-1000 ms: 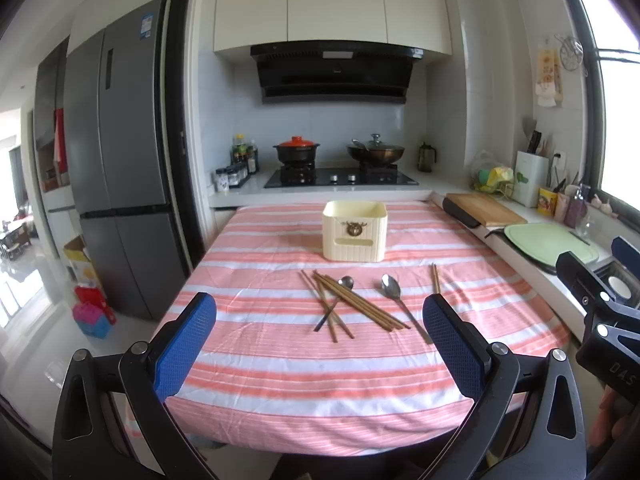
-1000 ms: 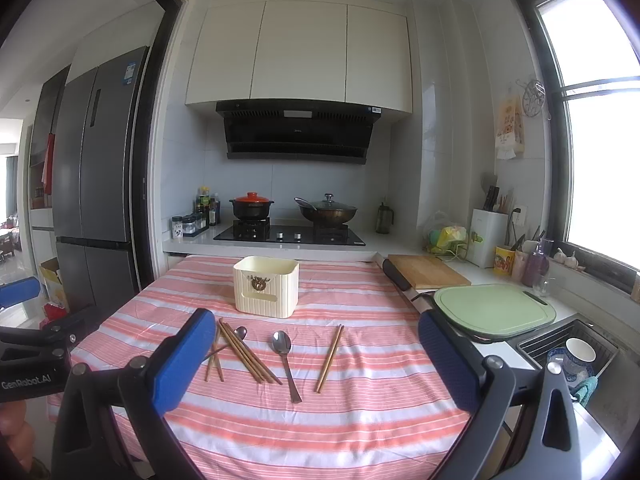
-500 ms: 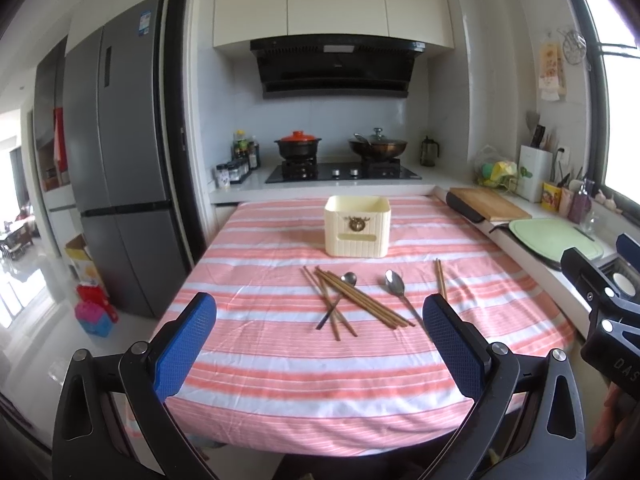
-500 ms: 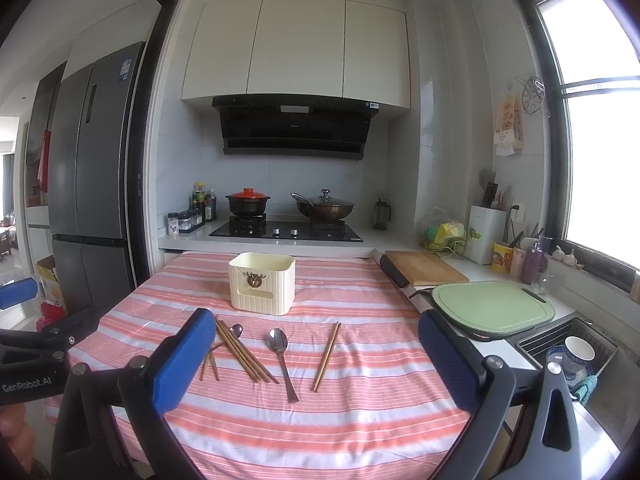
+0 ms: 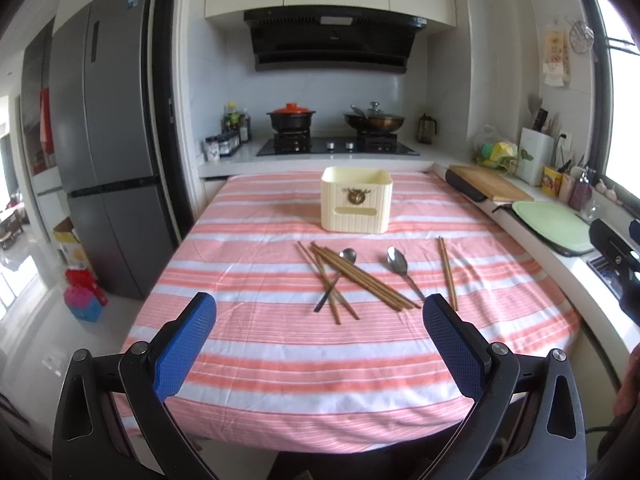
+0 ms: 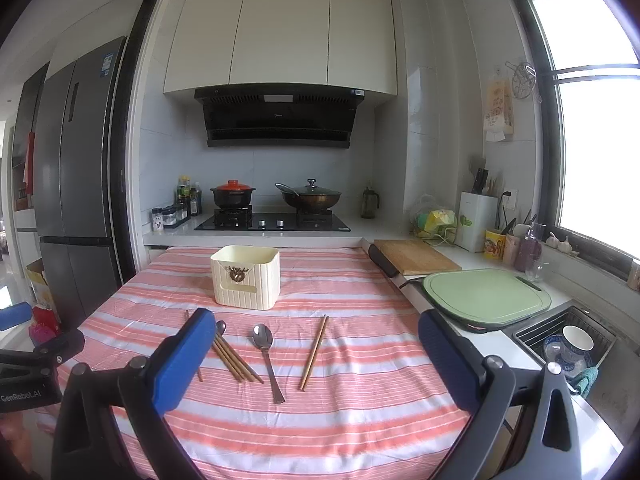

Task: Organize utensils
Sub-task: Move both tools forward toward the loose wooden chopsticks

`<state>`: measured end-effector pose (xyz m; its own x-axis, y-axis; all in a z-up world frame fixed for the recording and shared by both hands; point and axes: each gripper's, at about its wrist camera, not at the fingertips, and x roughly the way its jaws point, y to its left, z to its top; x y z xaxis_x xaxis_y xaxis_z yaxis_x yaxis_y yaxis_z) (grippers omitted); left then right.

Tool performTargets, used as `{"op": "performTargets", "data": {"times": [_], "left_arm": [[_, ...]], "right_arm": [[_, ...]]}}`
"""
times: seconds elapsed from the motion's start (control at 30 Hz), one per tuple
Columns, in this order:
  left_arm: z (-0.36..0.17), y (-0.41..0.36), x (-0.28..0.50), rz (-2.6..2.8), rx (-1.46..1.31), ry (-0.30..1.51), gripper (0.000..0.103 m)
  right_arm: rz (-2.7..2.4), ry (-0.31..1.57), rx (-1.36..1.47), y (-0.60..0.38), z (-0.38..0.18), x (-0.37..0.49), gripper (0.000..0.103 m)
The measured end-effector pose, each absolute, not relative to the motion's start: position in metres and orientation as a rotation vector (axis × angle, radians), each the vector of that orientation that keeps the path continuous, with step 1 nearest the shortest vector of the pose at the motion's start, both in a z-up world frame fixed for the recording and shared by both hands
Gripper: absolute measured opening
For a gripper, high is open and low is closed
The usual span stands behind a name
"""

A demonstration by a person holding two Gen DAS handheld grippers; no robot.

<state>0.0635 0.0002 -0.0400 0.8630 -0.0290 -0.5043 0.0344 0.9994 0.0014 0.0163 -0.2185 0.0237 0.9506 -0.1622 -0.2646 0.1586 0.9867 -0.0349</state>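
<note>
Bright kitchen, daylight from the right

White wall cabinets (image 6: 280, 36) hang above a black range hood (image 6: 278, 114) and a tiled wall; a grey refrigerator (image 5: 104, 128) stands left beside a dark door frame, a window (image 6: 592, 128) glows over the white counter (image 6: 472, 258), and the pale floor (image 5: 36, 320) shines, left of the desk (image 5: 280, 344) under its pink-striped cloth

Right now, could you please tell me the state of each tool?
Left tool: open, holding nothing, above the near part of the table.
Right tool: open, holding nothing.
</note>
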Motion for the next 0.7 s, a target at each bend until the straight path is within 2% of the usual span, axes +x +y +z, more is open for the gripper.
{"op": "performTargets", "data": {"times": [0.7], "left_arm": [[-0.142, 0.057, 0.275, -0.006, -0.096, 0.891, 0.103]], "right_arm": [[-0.259, 0.617, 0.006, -0.269, -0.062, 0.142, 0.103]]}}
